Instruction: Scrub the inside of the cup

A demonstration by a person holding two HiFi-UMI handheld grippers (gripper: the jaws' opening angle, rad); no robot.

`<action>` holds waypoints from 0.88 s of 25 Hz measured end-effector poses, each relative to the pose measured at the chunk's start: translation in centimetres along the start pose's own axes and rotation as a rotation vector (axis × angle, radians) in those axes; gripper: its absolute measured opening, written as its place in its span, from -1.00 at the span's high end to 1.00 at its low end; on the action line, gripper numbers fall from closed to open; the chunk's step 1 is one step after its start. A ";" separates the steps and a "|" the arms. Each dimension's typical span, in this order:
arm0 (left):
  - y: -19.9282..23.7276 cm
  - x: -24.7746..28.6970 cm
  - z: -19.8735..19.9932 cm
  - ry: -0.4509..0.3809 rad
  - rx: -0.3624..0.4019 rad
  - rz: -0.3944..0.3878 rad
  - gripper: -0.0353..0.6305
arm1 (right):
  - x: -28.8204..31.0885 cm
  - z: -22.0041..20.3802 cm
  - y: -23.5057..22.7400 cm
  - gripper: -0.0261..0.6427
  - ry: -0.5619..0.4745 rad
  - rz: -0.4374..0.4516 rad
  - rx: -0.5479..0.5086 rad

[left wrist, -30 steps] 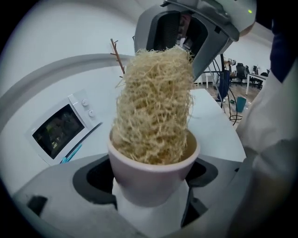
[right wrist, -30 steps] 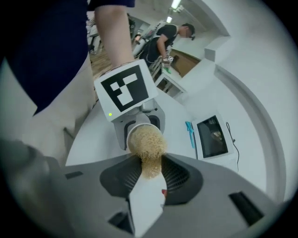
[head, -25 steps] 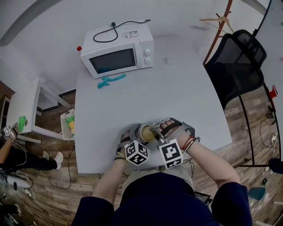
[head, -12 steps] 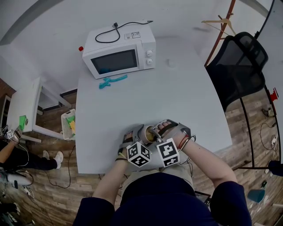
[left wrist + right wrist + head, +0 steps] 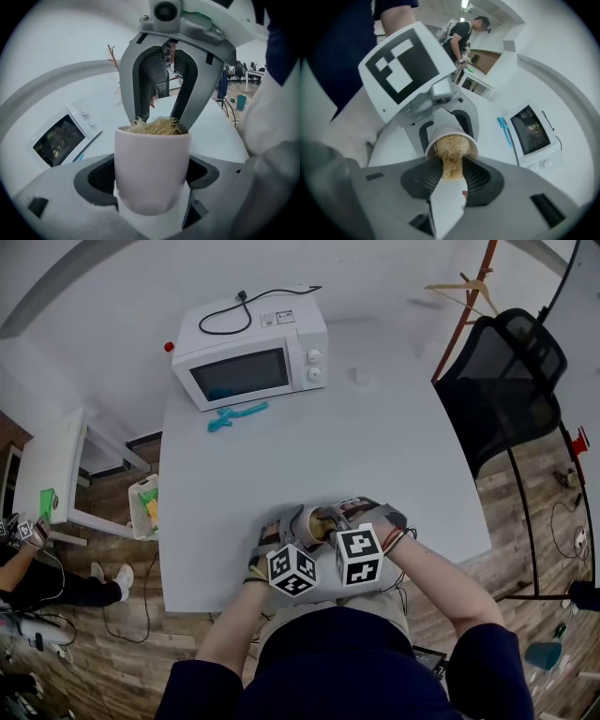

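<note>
Left tongs (image 5: pixel 151 185) clamp cup (image 5: pixel 151 157); right tongs (image 5: pixel 451 166) dip scrubber (image 5: pixel 451 149).

**Tally at the desk**

I count one left gripper (image 5: pixel 152 176), one right gripper (image 5: pixel 450 166), one cup (image 5: pixel 313 522) and one scrub pad (image 5: pixel 451 149) at the desk's (image 5: pixel 375 446) near edge. There is one microwave (image 5: pixel 248 357) and one teal tool (image 5: pixel 234 413) toward its far left corner, and one chair (image 5: pixel 502 381) off its right edge.

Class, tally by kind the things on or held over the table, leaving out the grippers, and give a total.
White microwave oven: 1
Turquoise plastic tool: 1
Pale pink cup: 1
Straw-coloured fibre scrubber: 1
Total: 4
</note>
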State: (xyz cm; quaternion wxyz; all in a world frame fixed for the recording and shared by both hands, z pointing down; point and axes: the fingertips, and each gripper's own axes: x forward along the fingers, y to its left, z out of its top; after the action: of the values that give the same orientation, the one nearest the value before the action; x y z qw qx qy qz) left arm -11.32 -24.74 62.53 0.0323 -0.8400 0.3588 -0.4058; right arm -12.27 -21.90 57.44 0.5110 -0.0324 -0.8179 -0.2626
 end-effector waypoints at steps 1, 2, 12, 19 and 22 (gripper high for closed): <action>0.0 0.0 0.0 -0.001 0.004 0.002 -0.40 | -0.2 0.2 0.0 0.52 -0.015 0.022 0.054; 0.1 -0.1 0.0 -0.002 0.009 0.005 -0.40 | -0.3 0.2 -0.2 0.52 -0.024 0.036 0.107; 0.3 -0.4 0.1 -0.011 0.067 0.039 -0.40 | -0.4 -1.4 -0.9 0.52 -0.059 0.244 0.787; 0.5 -0.7 0.5 -0.036 0.099 0.067 -0.40 | -0.2 -1.9 -0.9 0.52 -0.128 0.402 1.255; 0.6 -0.9 0.7 -0.048 0.114 0.079 -0.40 | -0.3 -1.9 -0.9 0.52 -0.148 0.461 1.413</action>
State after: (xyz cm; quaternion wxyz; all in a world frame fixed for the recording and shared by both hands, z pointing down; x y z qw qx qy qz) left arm -11.55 -24.80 61.27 0.1047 -0.8314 0.3672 -0.4037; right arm -10.85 -23.46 57.45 0.3957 0.1155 -0.7965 0.4422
